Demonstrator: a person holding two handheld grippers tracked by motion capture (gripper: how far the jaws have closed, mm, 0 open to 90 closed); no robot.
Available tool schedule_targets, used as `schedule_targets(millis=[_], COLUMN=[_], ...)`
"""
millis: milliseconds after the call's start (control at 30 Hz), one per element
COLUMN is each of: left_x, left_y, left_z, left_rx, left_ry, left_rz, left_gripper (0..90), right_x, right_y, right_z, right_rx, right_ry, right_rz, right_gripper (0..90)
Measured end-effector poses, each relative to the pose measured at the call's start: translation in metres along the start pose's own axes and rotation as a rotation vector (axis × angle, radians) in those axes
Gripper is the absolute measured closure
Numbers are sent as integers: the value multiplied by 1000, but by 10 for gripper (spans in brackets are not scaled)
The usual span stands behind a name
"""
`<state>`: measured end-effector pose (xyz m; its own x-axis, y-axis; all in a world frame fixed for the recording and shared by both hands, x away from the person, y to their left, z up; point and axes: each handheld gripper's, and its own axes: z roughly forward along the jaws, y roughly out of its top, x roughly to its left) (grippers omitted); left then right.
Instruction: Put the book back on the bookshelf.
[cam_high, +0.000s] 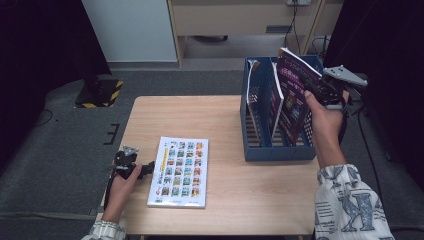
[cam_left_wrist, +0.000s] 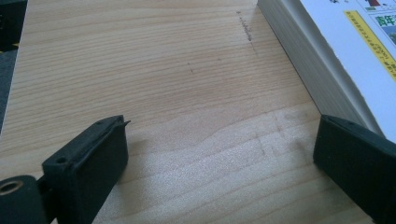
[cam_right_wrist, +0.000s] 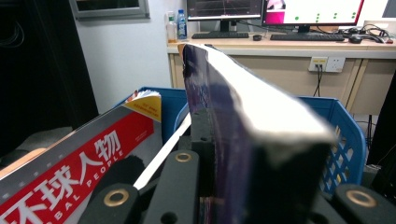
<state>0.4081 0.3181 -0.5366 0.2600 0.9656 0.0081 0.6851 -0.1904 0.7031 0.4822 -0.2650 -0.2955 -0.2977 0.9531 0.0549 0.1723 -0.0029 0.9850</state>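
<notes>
Right gripper (cam_high: 314, 93) clamped on the edge of a thick purple-covered paperback book (cam_high: 296, 95), held tilted above the right-hand slot of the blue plastic mesh file rack (cam_high: 280, 150) at the right side of the light wooden table (cam_high: 225, 120); another purple magazine (cam_high: 274, 102) stands in the middle slot. Left gripper (cam_high: 145, 169) rests on the table with jaws spread wide and nothing between them, just beside the left edge of a thick white book with a grid of small coloured pictures on its cover (cam_high: 179, 171), which lies flat near the front left of the table. In the right gripper view, the held book's pale page block (cam_right_wrist: 261, 107) rises between the jaws, with a red-and-white magazine (cam_right_wrist: 84, 163) leaning to its left.
</notes>
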Motion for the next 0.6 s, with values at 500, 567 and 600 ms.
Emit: schedule_targets(millis=[500,567,600], left_x=[0,0,0], left_y=[0,0,0], left_z=[0,0,0], left_rx=[-1,-1,-1], left_ry=[-2,-2,-2], left_rz=[2,2,2], left_gripper=[27,26,26], right_x=[0,-1,-1], right_y=[-5,-6,-7], right_z=[16,19,20], right_rx=[4,7,8], right_ry=[-14,-16,-20], right_rz=[9,6,5], right_gripper=[840,840,840])
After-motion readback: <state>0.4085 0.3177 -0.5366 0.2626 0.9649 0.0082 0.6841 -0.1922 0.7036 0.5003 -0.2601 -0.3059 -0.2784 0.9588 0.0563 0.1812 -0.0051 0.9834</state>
